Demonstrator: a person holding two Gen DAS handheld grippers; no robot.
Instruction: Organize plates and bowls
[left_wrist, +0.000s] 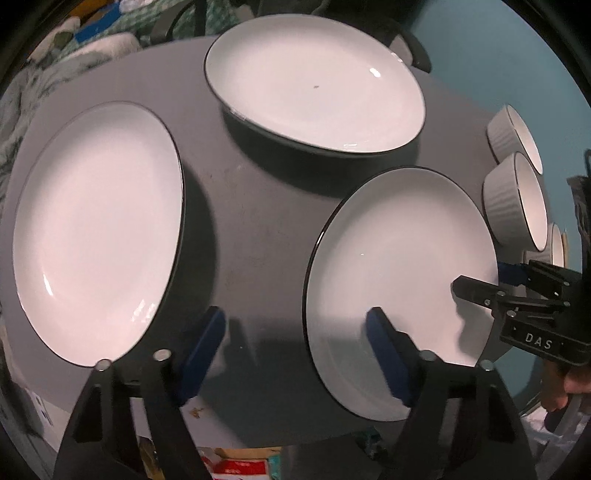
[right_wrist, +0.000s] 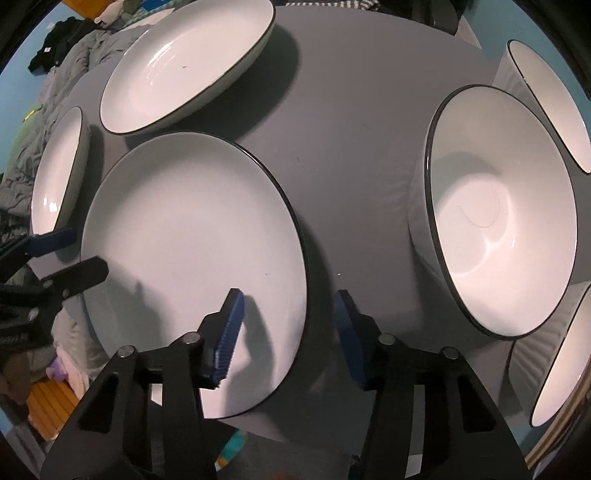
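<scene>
While both tongs straddle its rim — plate (right_wrist: 192, 229) white | dark-edged | bare

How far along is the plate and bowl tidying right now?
Nothing looks stacked: three plates lie apart on the table, and the bowls sit singly. Both tongs, left and right, straddle opposite rims of the near plate, not yet gripping. All stacking remains.

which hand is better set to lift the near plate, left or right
Both straddle the near plate's rim on opposite sides, so it looks like a two-handed lift. If only one, the right gripper seems slightly better: its fingers sit narrower about the edge, while the left gripper stands wider. Neither pinches yet.
</scene>
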